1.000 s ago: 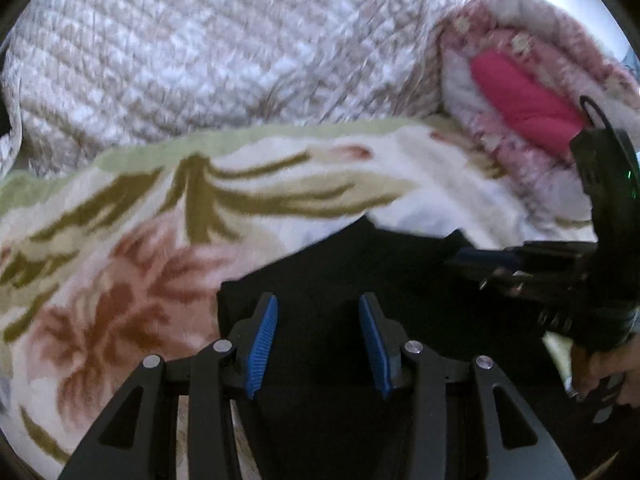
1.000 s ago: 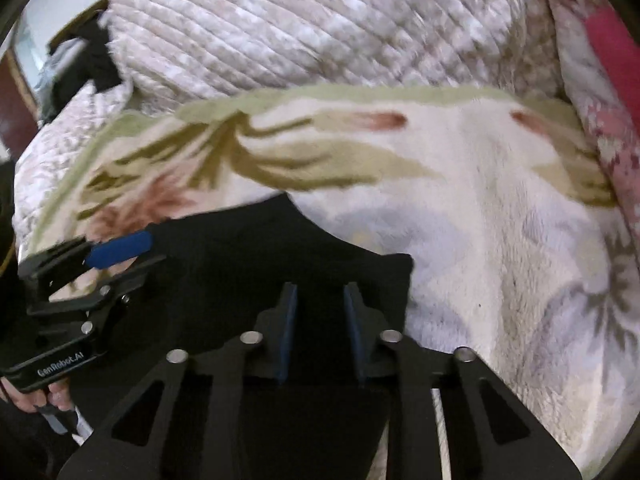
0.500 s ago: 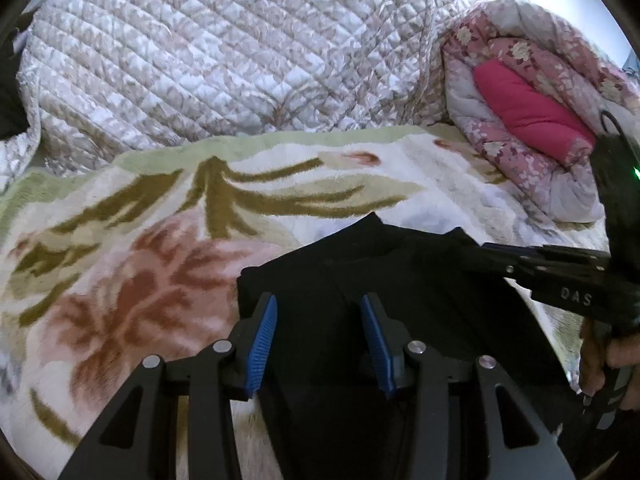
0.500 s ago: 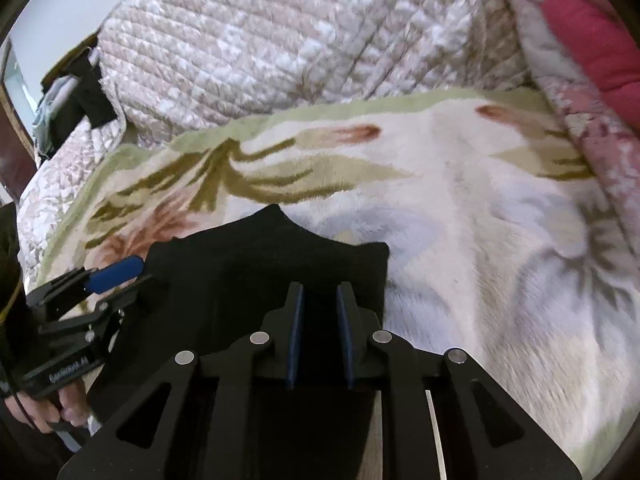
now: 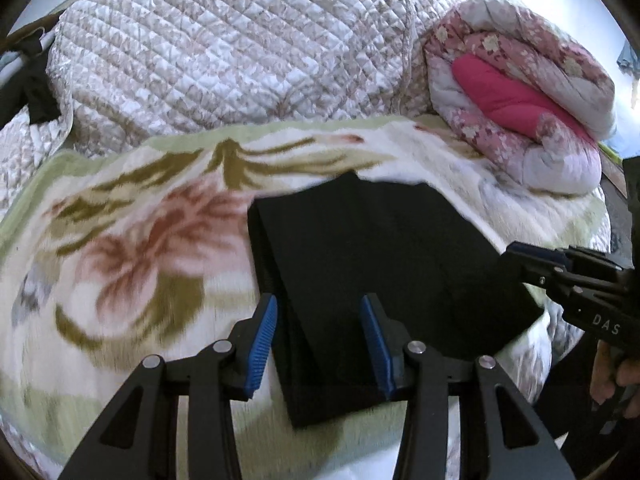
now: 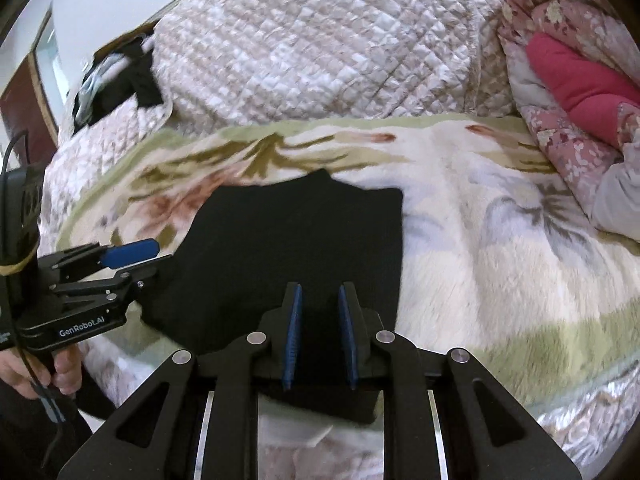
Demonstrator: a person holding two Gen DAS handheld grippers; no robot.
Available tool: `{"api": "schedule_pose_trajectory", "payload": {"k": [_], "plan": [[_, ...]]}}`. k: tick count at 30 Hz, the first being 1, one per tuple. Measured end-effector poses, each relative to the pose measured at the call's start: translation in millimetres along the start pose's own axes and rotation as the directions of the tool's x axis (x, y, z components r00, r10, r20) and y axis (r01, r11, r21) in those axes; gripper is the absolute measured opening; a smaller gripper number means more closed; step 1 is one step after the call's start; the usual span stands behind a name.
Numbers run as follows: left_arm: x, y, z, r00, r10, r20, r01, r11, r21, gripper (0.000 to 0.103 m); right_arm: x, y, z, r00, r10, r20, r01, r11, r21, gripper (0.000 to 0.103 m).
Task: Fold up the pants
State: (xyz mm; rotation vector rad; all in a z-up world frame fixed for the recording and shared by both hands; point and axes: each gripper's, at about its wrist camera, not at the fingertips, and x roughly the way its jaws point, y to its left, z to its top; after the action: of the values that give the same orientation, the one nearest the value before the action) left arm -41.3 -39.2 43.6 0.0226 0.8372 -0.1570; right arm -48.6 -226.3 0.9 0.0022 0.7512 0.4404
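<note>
The black pants (image 5: 384,264) lie folded into a flat rectangle on the floral blanket (image 5: 132,248); they also show in the right wrist view (image 6: 296,248). My left gripper (image 5: 318,340) is open and empty, hovering over the near left edge of the pants. My right gripper (image 6: 318,334) is open with a narrower gap, empty, over the near right part of the pants. The right gripper (image 5: 532,260) shows at the right in the left wrist view. The left gripper (image 6: 132,254) shows at the left in the right wrist view.
A quilted beige bedspread (image 5: 224,56) is heaped behind the blanket. A rolled pink floral duvet (image 5: 520,92) lies at the back right. Dark clothes (image 6: 116,80) hang at the back left. The bed's near edge (image 6: 304,436) runs just under the pants.
Both grippers have pulled back and up from the pants, so more of the bed shows. The right gripper's fingers have opened a little. The pants stay flat on the blanket.
</note>
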Motion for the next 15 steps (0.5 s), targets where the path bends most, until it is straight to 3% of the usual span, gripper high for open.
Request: {"api": "schedule_pose_trajectory", "payload": {"k": [3, 15], "plan": [[1, 3, -11, 1.000, -0.004, -0.012, 0.004, 1.000, -0.015, 0.046, 19, 3, -12, 0.997, -0.002, -0.077, 0.000, 1.000, -0.016, 0.019], [10, 8, -18, 1.000, 0.012, 0.013, -0.012, 0.999, -0.045, 0.040, 22, 3, -14, 0.999, 0.014, -0.046, -0.014, 1.000, -0.014, 0.020]]}}
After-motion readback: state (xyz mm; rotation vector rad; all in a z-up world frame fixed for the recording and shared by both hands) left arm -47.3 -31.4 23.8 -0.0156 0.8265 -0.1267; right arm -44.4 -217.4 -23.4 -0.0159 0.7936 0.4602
